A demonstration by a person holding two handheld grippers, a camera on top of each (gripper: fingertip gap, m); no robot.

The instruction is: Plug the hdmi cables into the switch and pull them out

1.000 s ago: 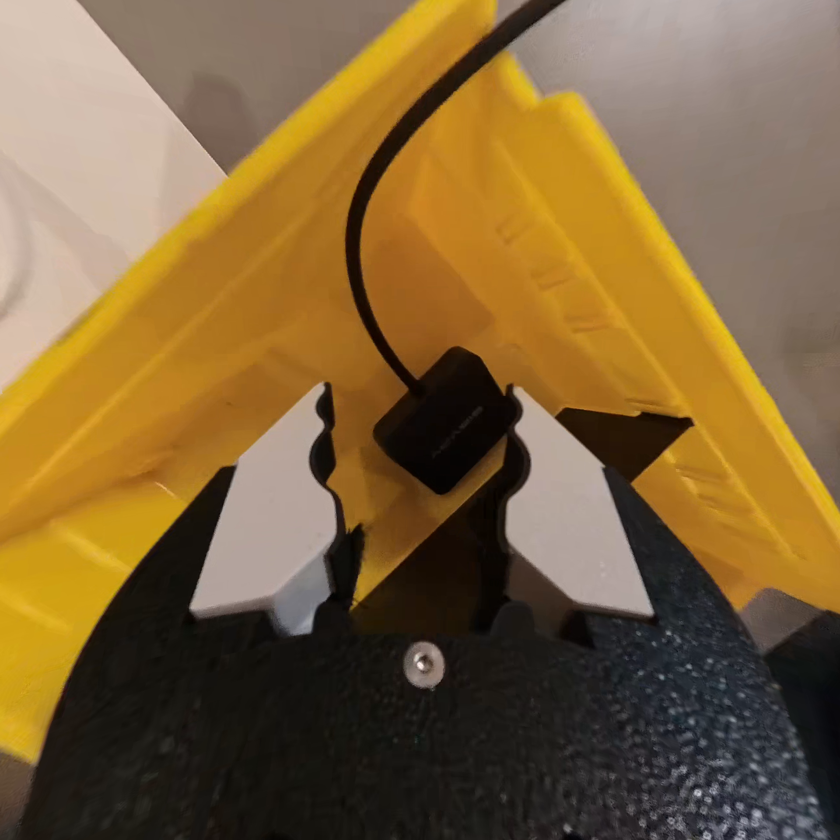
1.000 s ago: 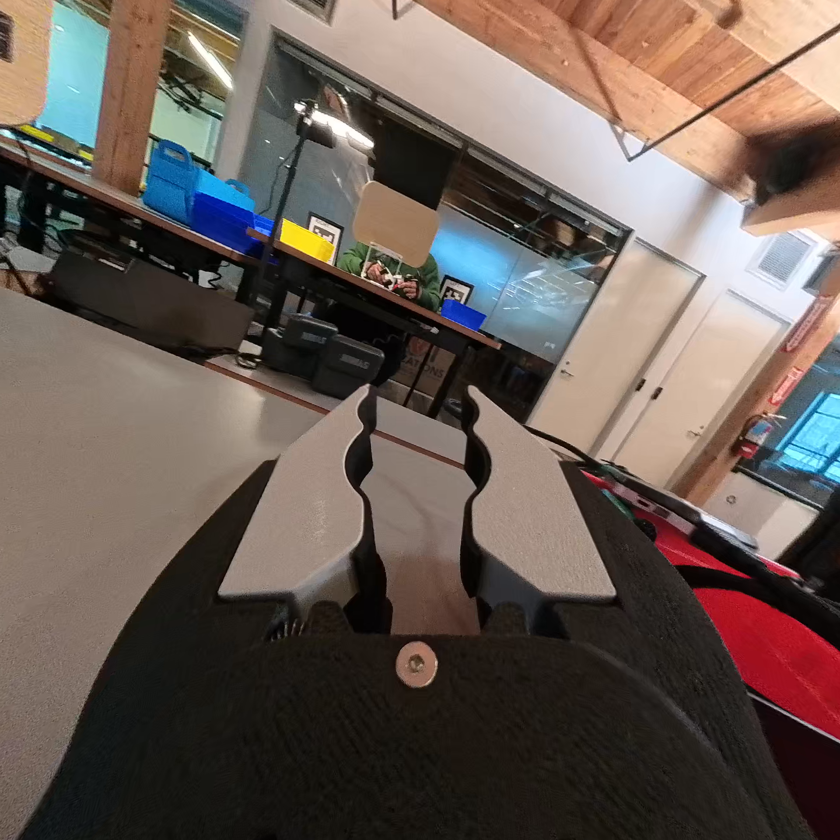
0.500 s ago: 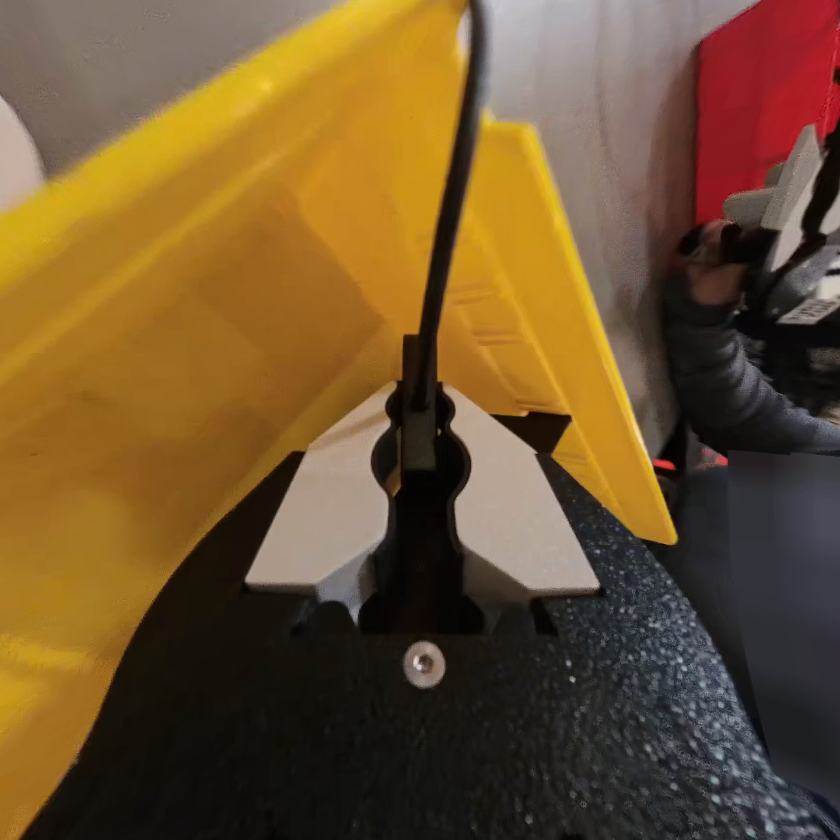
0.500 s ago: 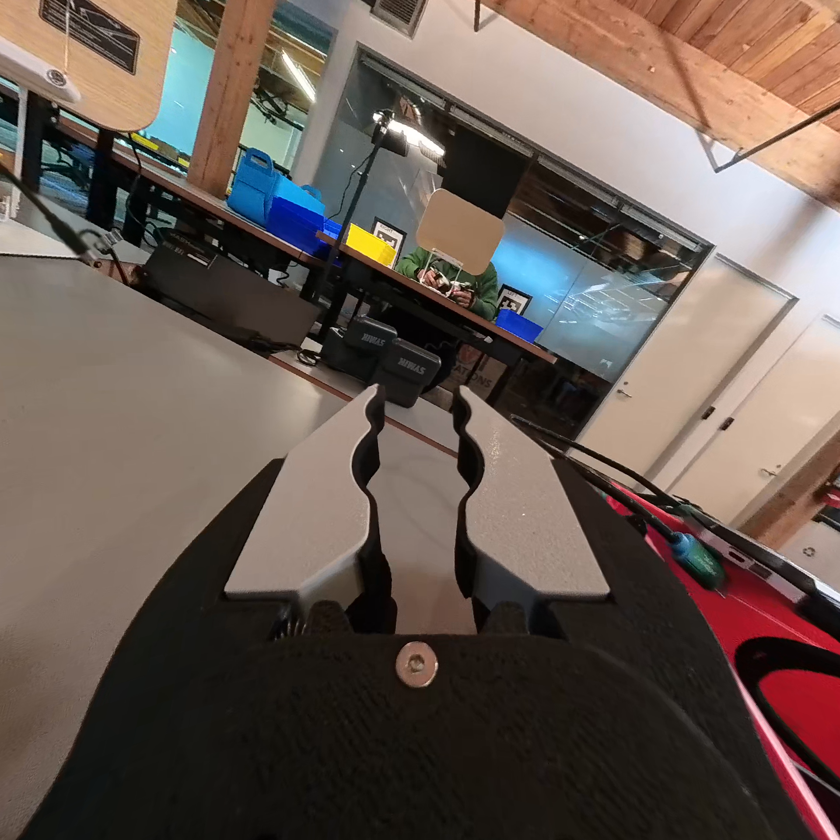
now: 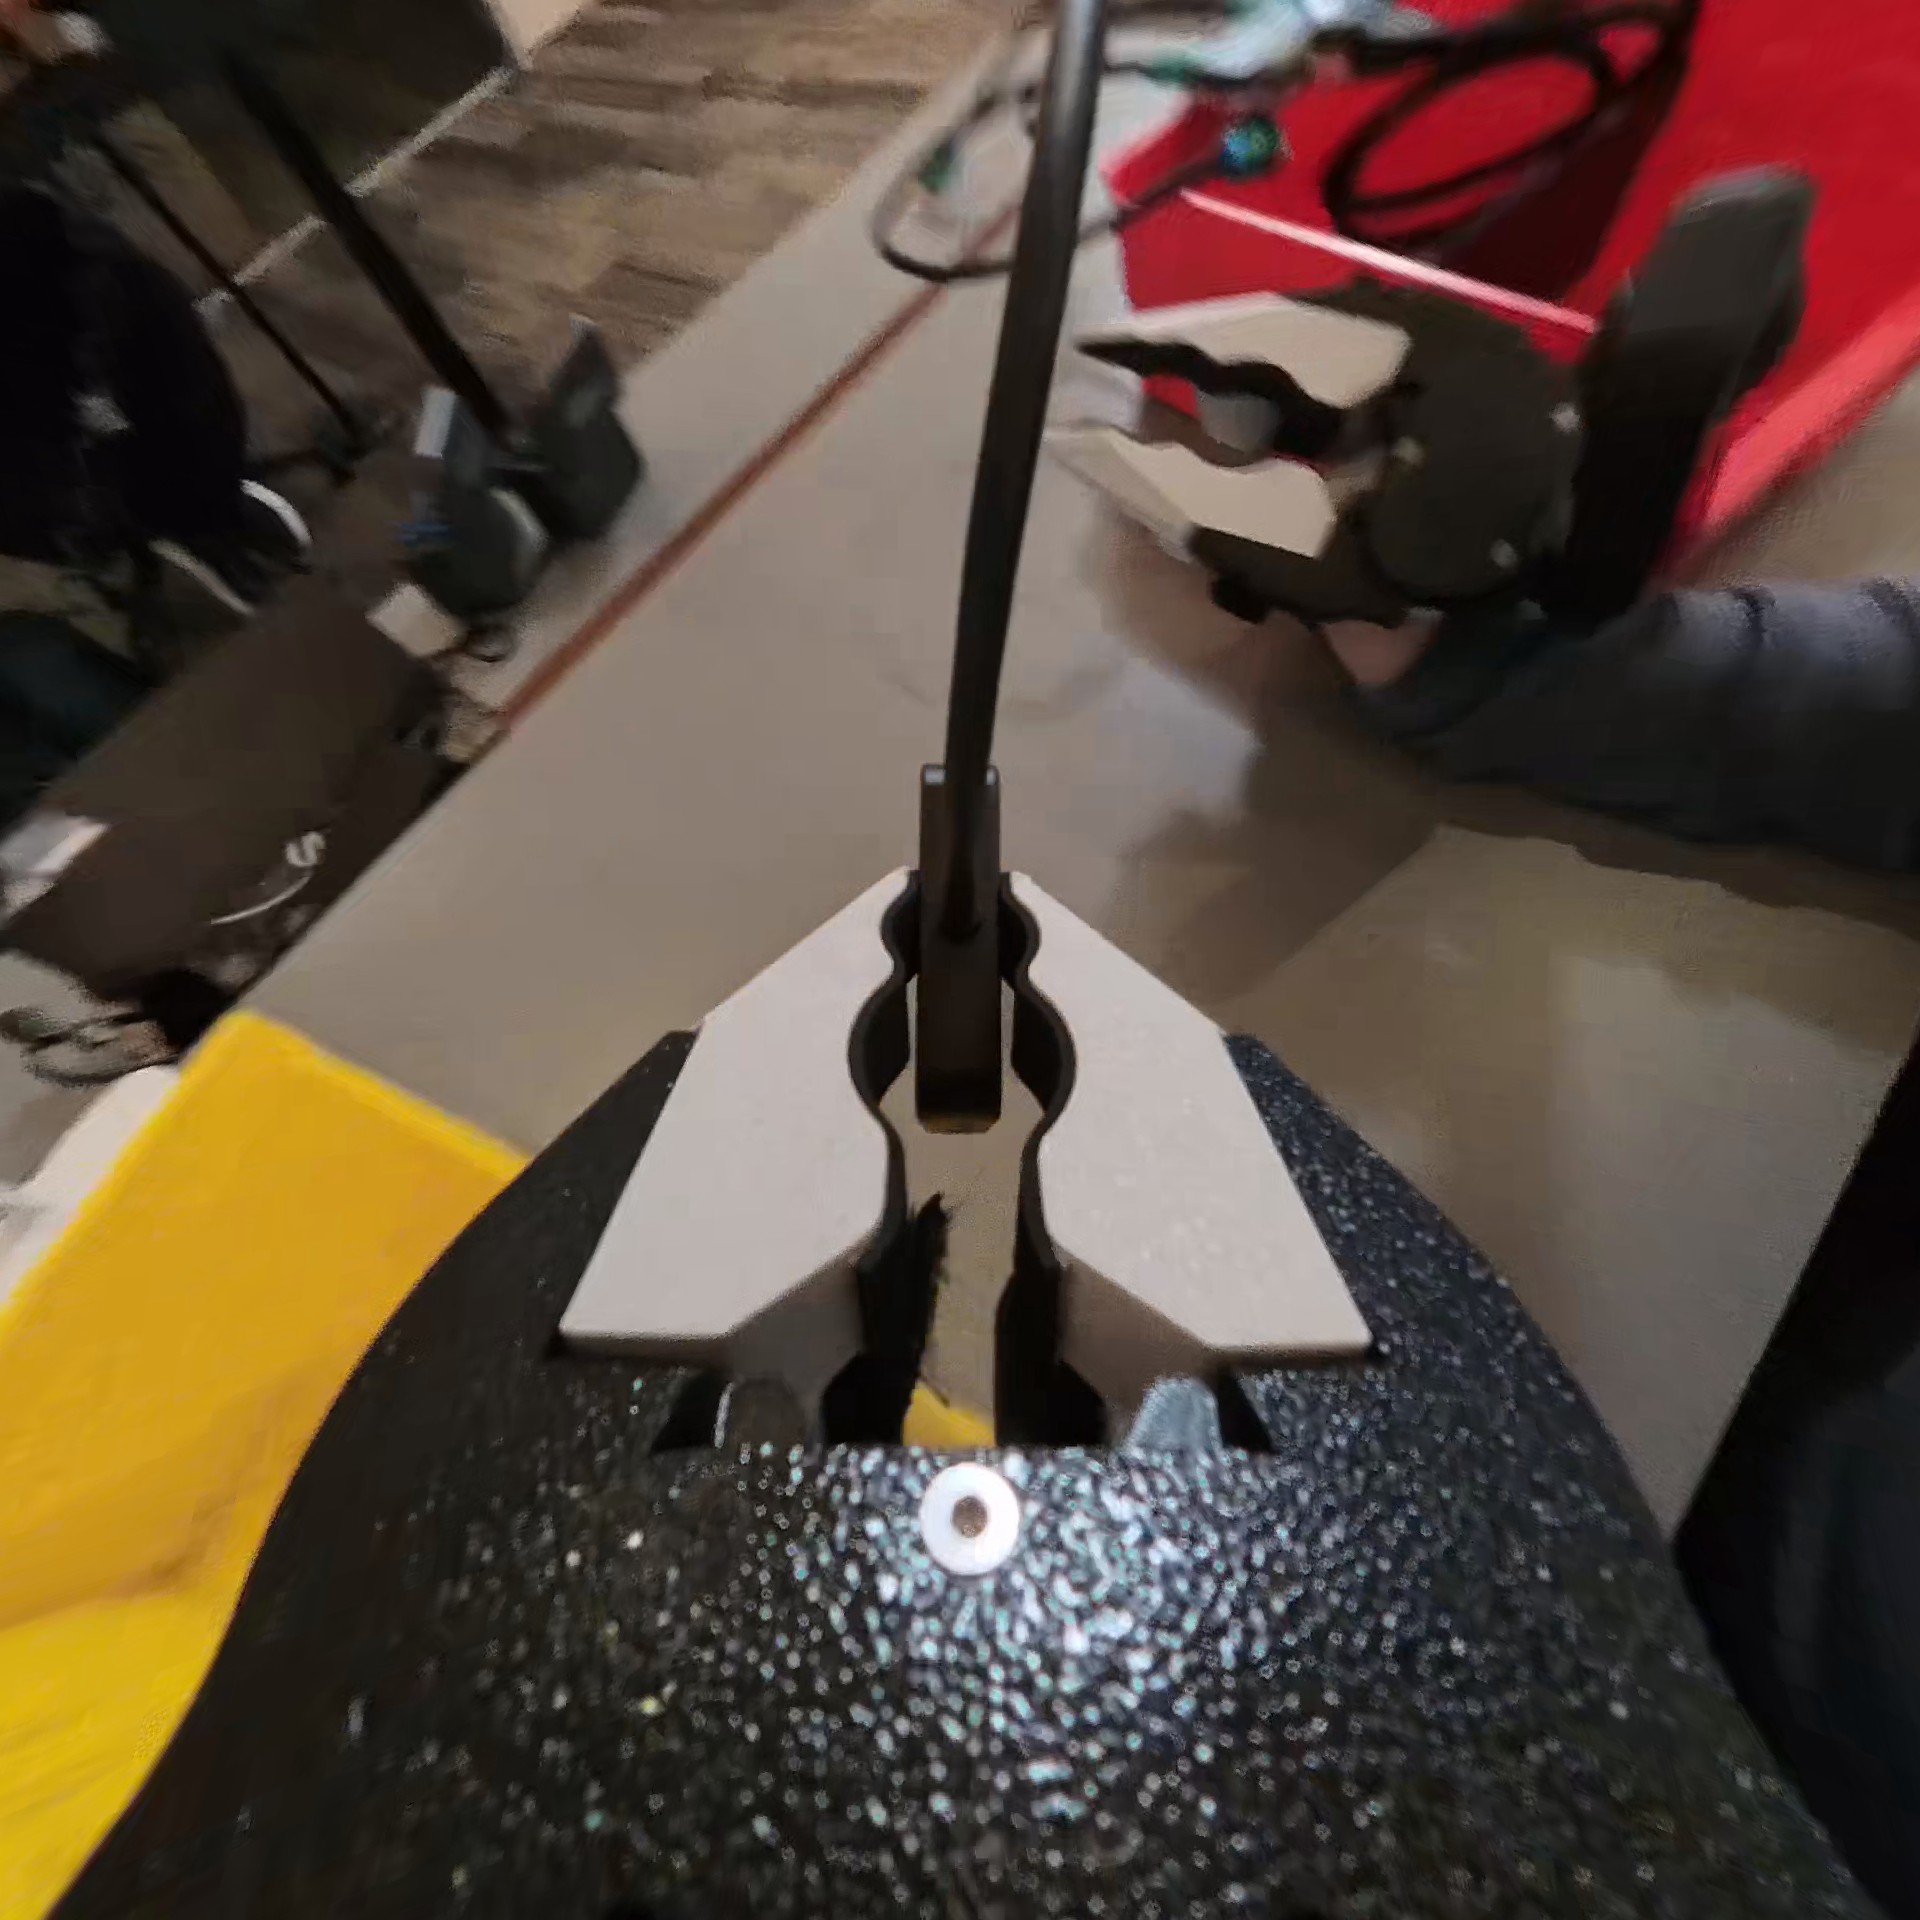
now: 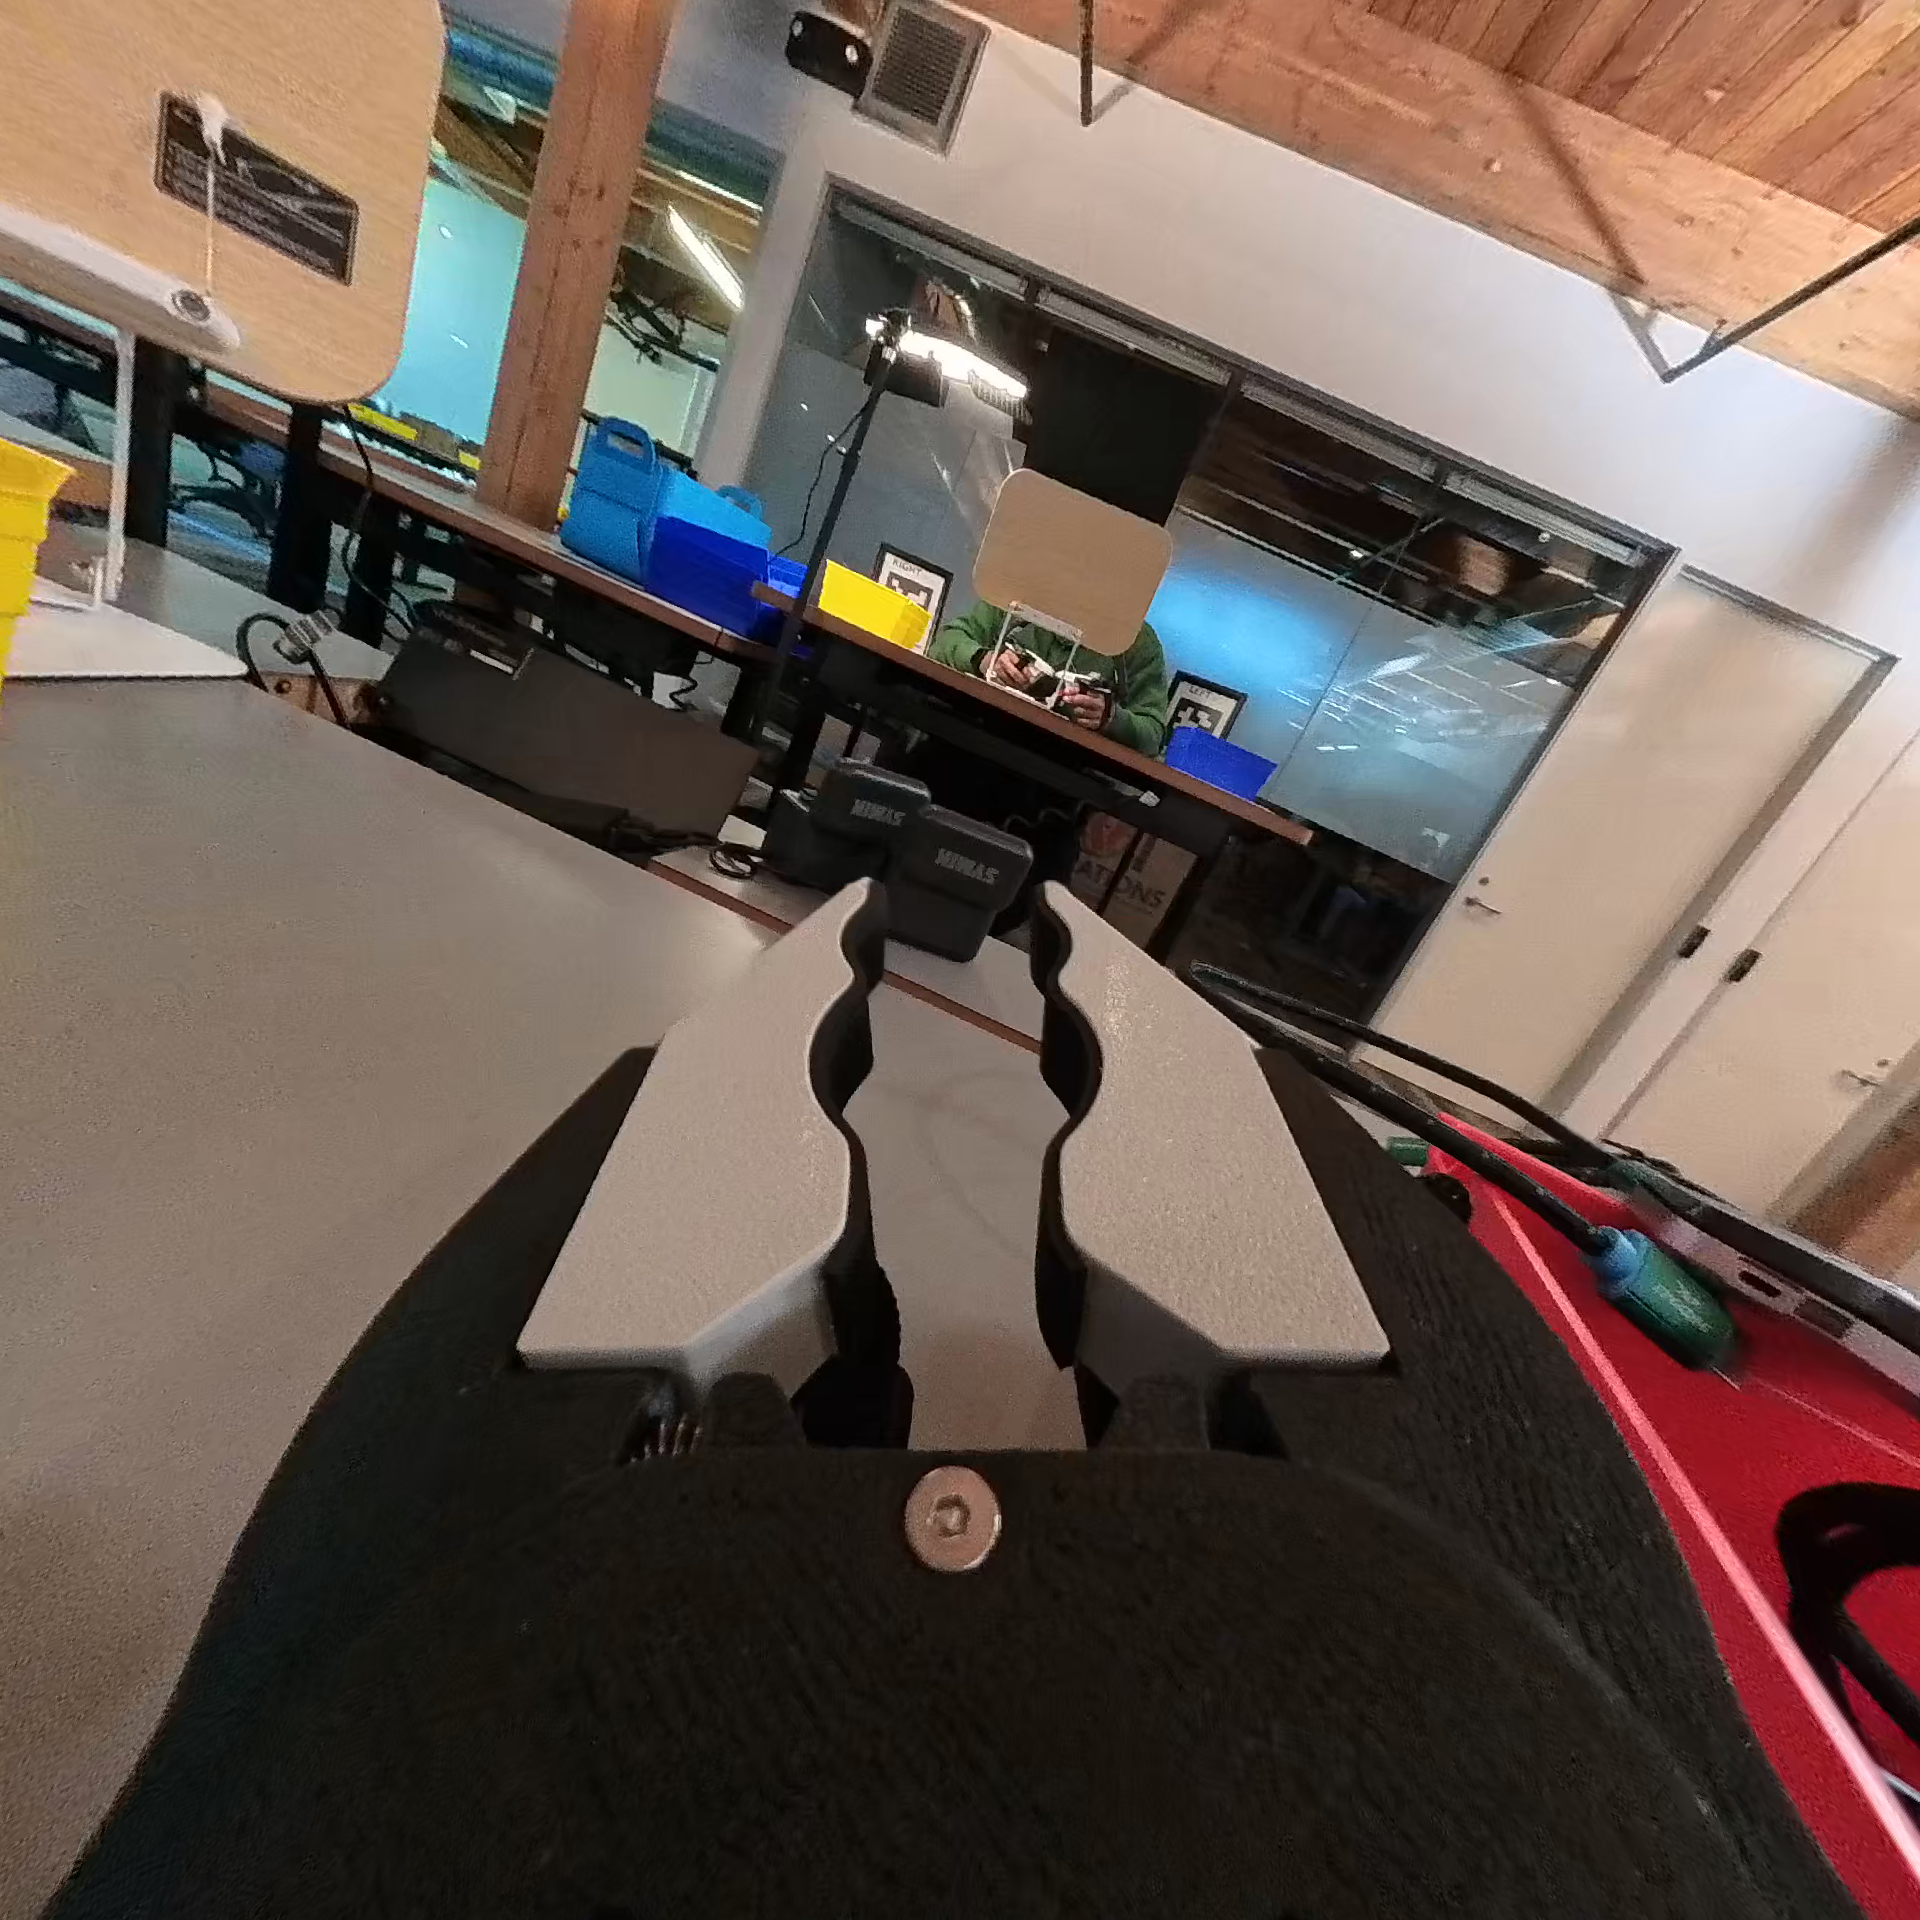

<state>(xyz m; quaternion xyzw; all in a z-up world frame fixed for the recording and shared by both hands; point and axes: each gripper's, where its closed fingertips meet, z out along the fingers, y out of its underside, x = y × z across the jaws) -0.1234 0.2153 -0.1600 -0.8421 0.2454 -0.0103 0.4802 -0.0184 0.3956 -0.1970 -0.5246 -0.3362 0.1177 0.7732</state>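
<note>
My left gripper is shut on a flat black HDMI plug, held edge-on above the grey table. Its black cable runs up and out of the top of the view. My right gripper is open and empty, low over the table; it also shows in the left wrist view, on its side beside the red bin. A green-ended cable plug lies in the red bin at the right. I see no switch.
A yellow bin sits at the lower left under my left gripper, and its edge shows at the far left. A sleeve rests on the table. A person sits at a far table with blue bins. The grippers' ends are close to 20 centimeters from one another.
My left gripper closed on the black plug in the yellow bin, lifted it out and swung right over the table. My right gripper has stayed open and shifted only slightly.
</note>
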